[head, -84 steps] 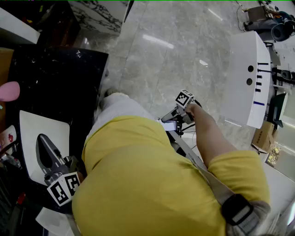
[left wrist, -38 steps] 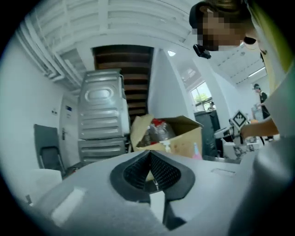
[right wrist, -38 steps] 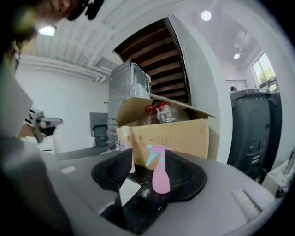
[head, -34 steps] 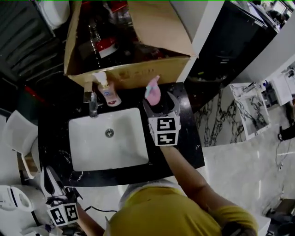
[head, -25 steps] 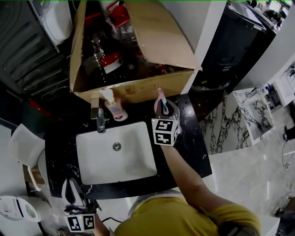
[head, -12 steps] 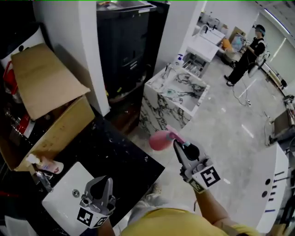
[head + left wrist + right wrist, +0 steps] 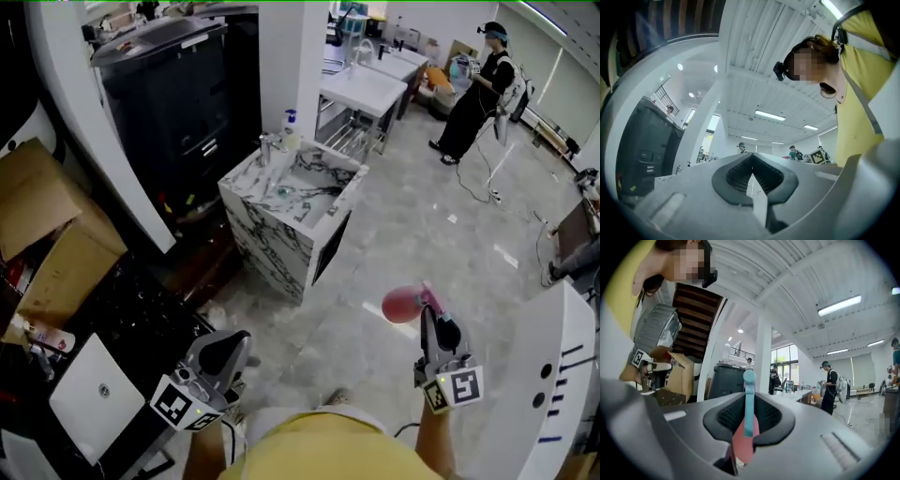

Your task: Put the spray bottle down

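Note:
The pink spray bottle (image 7: 403,304) hangs in the air above the grey floor, gripped at its neck by my right gripper (image 7: 434,316). In the right gripper view the bottle's pale blue trigger (image 7: 748,399) stands upright between the jaws of the right gripper (image 7: 749,405), with its pink body (image 7: 742,442) below them. My left gripper (image 7: 238,344) is at the lower left, near the corner of the black counter (image 7: 141,323). The jaws of the left gripper (image 7: 752,169) meet with nothing between them.
A marble-patterned washstand (image 7: 292,208) stands ahead on the floor. A white basin (image 7: 94,398) sits in the black counter at lower left, a cardboard box (image 7: 52,239) behind it. A white curved unit (image 7: 553,375) is at right. A person in black (image 7: 476,89) stands far back.
The head view has swung from the black counter and basin toward the open floor. My right gripper carried the pink bottle off the counter to the right; the left gripper came up beside the counter's corner.

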The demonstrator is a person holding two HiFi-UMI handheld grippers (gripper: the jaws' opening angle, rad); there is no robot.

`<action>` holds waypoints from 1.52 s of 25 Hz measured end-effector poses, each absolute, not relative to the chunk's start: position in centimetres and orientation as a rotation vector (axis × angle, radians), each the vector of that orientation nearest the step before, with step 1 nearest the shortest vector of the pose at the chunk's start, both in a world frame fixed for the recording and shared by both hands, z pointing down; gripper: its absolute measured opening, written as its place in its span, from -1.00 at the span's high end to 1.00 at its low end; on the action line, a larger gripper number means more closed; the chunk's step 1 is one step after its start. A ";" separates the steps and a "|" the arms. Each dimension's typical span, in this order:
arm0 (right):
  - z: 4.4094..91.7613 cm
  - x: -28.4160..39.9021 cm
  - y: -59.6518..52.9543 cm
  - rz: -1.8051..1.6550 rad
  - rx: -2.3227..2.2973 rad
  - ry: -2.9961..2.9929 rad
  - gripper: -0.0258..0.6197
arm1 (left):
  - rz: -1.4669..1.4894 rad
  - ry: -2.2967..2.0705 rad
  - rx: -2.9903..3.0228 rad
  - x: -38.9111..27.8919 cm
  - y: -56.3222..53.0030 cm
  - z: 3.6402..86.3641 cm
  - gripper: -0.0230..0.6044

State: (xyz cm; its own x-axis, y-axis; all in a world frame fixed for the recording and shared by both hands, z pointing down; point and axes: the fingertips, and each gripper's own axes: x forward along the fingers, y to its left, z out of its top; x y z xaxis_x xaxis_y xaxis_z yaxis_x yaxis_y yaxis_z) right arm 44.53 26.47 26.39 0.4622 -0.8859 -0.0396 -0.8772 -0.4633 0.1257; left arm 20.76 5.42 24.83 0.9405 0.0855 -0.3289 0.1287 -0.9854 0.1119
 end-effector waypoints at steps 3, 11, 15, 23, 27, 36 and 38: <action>25.3 47.9 29.7 -0.138 2.507 -1.681 0.77 | -0.597 0.096 2.921 26.2 10.1 23.0 0.93; 26.6 49.0 30.8 -0.110 2.394 -1.939 0.77 | -0.542 -0.035 2.982 30.6 13.3 19.7 0.93; 27.1 46.3 29.4 -0.145 2.282 -2.057 0.77 | -0.523 -0.176 2.929 30.2 14.6 20.5 0.93; 26.4 39.0 30.1 -0.161 2.229 -2.146 0.77 | -0.389 -0.434 2.946 22.8 19.6 22.5 0.93; 24.2 32.8 33.4 -0.212 2.224 -2.145 0.77 | -0.303 -0.655 2.991 16.1 23.5 22.5 0.93; 25.6 23.9 42.4 -0.135 2.283 -1.975 0.77 | -0.096 -0.808 2.961 9.1 33.3 26.1 0.93; 25.2 22.9 43.7 -0.124 2.299 -1.942 0.77 | -0.089 -0.813 2.968 8.6 34.3 25.6 0.93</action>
State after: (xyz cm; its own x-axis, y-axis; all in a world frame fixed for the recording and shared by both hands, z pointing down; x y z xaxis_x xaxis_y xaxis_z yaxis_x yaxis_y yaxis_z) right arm 22.90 43.71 25.22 0.1688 -0.9854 0.0206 -0.9748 -0.1639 0.1512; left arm 8.55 34.34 25.62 0.8589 -0.5107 -0.0394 -0.5070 -0.8586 0.0756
